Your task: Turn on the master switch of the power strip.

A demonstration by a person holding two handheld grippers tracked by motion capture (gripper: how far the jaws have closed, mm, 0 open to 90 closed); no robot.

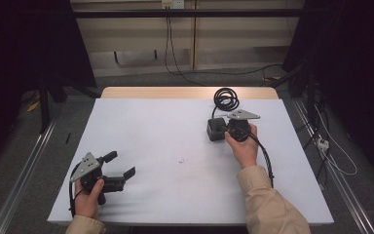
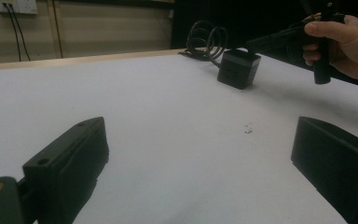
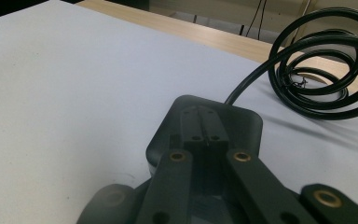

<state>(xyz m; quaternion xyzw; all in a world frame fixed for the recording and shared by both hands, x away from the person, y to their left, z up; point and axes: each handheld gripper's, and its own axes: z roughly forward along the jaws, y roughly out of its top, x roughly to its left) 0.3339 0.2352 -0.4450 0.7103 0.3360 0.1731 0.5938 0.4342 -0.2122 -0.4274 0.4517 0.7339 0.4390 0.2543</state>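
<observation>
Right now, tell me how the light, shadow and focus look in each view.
High view: dim overall, dark surroundings, evenly lit table without glare. Left gripper view: near jaws soft, black box fairly sharp, casting a faint shadow. Right gripper view: jaws blurred up close, coiled cable sharper, with a soft shadow beneath it.

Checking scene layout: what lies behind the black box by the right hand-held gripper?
A coiled black cable lies behind the box, one strand running to it. Where that strand joins the box is hidden behind the box.
</observation>
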